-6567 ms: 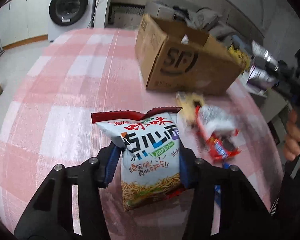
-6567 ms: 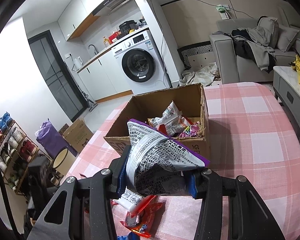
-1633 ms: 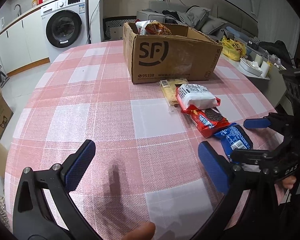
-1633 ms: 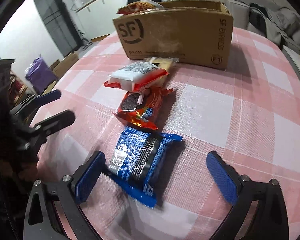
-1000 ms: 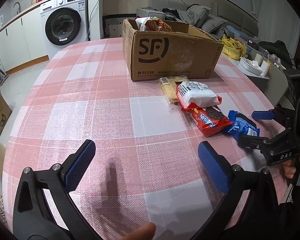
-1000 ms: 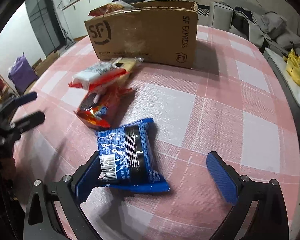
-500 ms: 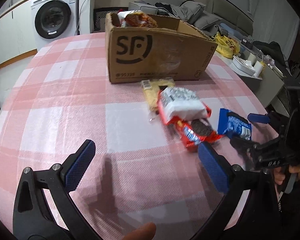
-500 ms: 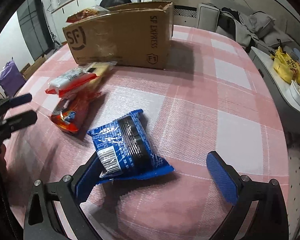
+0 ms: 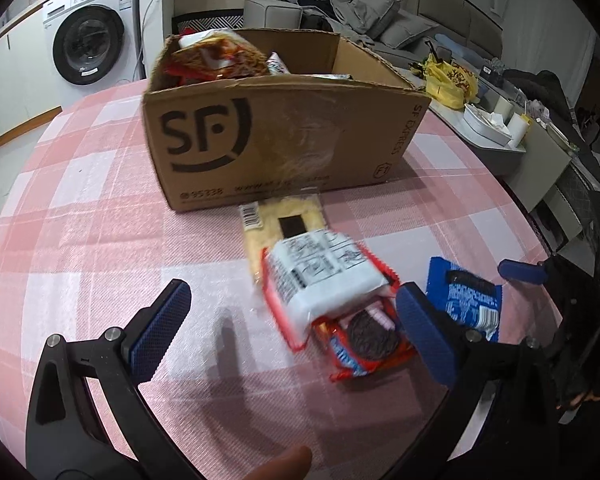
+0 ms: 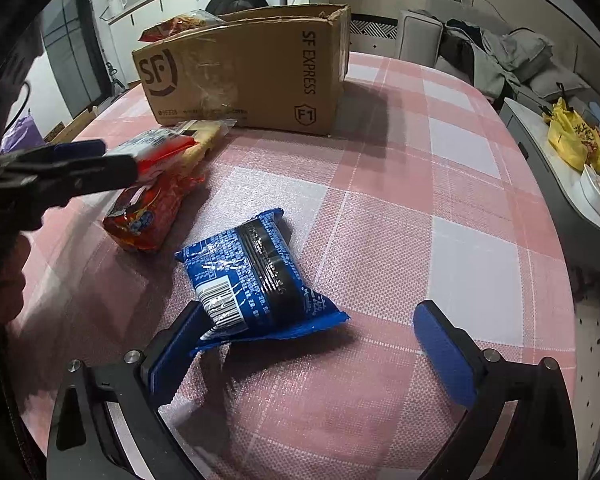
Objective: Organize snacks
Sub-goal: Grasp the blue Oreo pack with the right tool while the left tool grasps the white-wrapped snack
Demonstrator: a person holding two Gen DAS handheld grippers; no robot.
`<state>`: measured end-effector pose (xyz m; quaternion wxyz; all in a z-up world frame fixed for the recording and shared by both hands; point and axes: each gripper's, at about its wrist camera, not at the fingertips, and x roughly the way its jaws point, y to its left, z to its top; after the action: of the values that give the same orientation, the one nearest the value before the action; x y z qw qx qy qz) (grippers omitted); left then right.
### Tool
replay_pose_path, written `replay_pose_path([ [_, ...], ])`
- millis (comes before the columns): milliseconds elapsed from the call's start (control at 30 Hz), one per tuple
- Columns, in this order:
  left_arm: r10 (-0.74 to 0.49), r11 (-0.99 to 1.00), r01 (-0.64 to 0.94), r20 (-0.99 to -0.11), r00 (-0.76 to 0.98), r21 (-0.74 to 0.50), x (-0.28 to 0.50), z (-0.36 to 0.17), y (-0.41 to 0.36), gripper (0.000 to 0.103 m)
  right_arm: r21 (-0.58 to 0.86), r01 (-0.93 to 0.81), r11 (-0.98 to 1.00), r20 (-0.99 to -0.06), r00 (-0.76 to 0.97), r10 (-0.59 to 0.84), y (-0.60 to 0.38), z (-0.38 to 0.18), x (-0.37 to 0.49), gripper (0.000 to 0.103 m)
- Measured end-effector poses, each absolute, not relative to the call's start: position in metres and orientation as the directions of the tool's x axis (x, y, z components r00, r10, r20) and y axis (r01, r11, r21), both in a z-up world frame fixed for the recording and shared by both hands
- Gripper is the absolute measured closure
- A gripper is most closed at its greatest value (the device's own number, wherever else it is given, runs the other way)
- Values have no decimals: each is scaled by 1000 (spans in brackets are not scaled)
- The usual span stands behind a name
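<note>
1. The right claw stands spread wide and low over the near edge of the bench, gripping nothing.
2. The blue cookie pack lies flat on the pink checked cloth between its fingers, crowded against the left pad, which touches the pack's barcode end; the right pad is well apart from it.
3. The left claw is likewise spread wide and empty.
4. Between its tips lie the red cookie pack and, overlapping its far end, a white-and-red pack. The red pack sits just beside the right pad, and the left pad is well clear.
5. Beyond those, a pale yellow cracker pack lies partly under the white-and-red one, its far end reaching the foot of the box.
6. The cardboard box, marked SF, stands toward the far edge of the bench with snack bags showing above its rim.
7. Off the bench's far side, a washing machine stands against the wall.
</note>
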<state>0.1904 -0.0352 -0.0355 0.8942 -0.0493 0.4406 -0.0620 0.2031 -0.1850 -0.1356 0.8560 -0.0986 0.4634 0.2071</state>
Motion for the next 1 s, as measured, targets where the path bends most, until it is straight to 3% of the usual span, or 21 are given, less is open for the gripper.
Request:
replay_pose_path([
  [167, -167, 986, 97, -785, 597, -136, 199, -34, -50, 1, 21, -454, 891, -827, 492, 271, -185, -135, 200, 1],
  [333, -98, 995, 71, -809, 579, -70, 208, -40, -59, 1, 20, -453, 891, -827, 493, 270, -184, -135, 199, 0],
  [533, -107, 994, 65, -810, 576, -86, 210, -46, -58, 1, 19, -454, 891, -826, 495, 270, -185, -135, 199, 1],
  [633, -135, 991, 69, -808, 573, -117, 209, -46, -54, 17, 19, -454, 891, -826, 495, 270, -186, -135, 199, 1],
  [700, -171, 985, 81, -804, 569, -152, 207, -47, -51, 39, 19, -455, 890, -826, 495, 270, -186, -135, 199, 1],
  [767, -198, 980, 86, -792, 578, -182, 203, -45, -47, 47, 20, -456, 890, -824, 496, 273, -186, -134, 199, 1],
  [1000, -206, 978, 103, -763, 612, -180, 184, -42, -43, 49, 22, -460, 888, -823, 496, 277, -187, -134, 199, 1],
])
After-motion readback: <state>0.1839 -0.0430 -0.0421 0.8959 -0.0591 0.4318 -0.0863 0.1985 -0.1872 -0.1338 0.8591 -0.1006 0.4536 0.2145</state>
